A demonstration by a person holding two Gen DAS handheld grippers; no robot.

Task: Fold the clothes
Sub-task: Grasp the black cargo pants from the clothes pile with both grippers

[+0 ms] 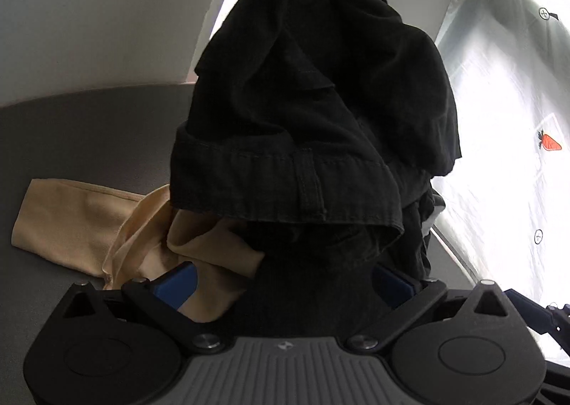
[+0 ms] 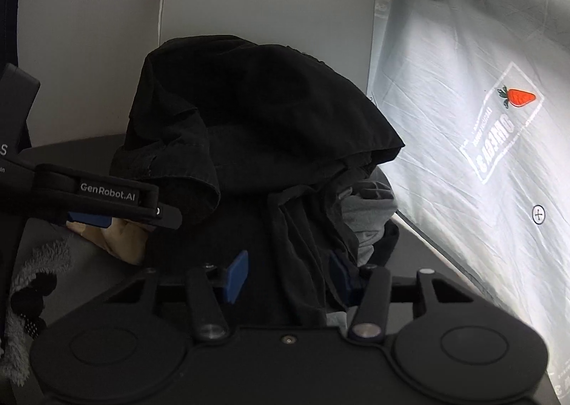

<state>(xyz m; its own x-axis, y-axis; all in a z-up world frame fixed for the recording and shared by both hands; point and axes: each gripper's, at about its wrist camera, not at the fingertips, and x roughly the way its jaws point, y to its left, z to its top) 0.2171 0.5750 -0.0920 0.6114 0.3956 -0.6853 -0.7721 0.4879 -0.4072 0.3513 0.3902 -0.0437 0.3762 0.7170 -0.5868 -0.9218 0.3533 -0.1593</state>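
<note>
A crumpled black cotton garment (image 1: 313, 113) is heaped on the grey tabletop (image 1: 89, 134), its hemmed edge toward both tools. The left claw (image 1: 281, 284) and right claw (image 2: 288, 276) each stand apart, blue pads either side of the dark cloth, seemingly poised to pinch it and lift it clear of the tan fabric piece (image 1: 71, 223) beneath for spreading.

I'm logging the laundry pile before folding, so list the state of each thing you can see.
Black garment: crumpled, heaped, unfolded.
Tan garment: lying rumpled beside the heap.
Grey garment: bunched, partly buried.
Left gripper: open, fingers straddling the black fabric.
Right gripper: open, against the heap.
</note>
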